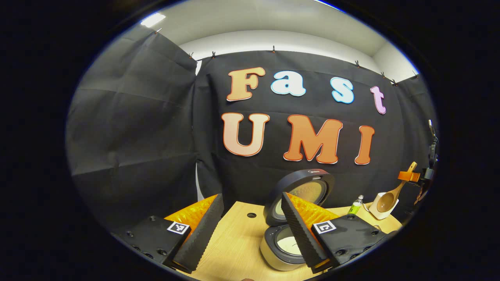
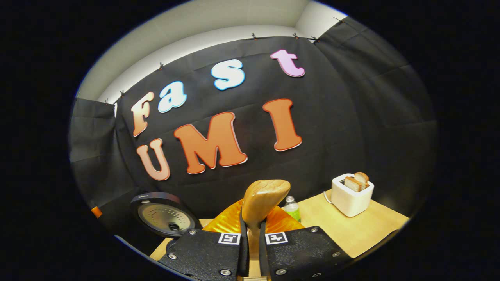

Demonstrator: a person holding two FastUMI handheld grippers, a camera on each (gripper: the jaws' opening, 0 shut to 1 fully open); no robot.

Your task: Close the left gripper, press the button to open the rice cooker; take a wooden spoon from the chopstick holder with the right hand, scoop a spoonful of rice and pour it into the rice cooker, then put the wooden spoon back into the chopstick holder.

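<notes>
on the wooden bench (image 1: 238, 242) the rice cooker (image 1: 282, 249) sits with its lid (image 1: 302, 191) swung up and back against the black cloth, the pot inside showing pale through the mouth. the left tongs (image 1: 250, 234) hang released just in front of it, fingers spread wide and gripping nothing; the right-hand finger (image 1: 300, 230) of that pair cuts across the cooker and hides part of both the pot and the raised lid. from the left gripper view, further along the bench, a small green-labelled bottle (image 1: 355, 206) stands beside the white chopstick holder (image 1: 381, 210), and the wooden spoon (image 1: 392, 195) is poised over that holder, bowl down and touching or nearly touching its mouth, handle slanting up and away to where the other tongs pinch it near the top. the right gripper view looks along the spoon (image 2: 262, 203) itself: the right tongs (image 2: 254, 238) are clenched on its handle, both fingers pressing in, and the long axis runs straight out ahead of them, so the rounded bowl rises in front of the lens and blocks part of the bottle (image 2: 292, 208). that view also takes in a white toaster (image 2: 350, 195) with two slices of bread (image 2: 356, 181) sticking up, standing further along the bench, and the underside of the cooker lid (image 2: 164, 219) off to the side.
</notes>
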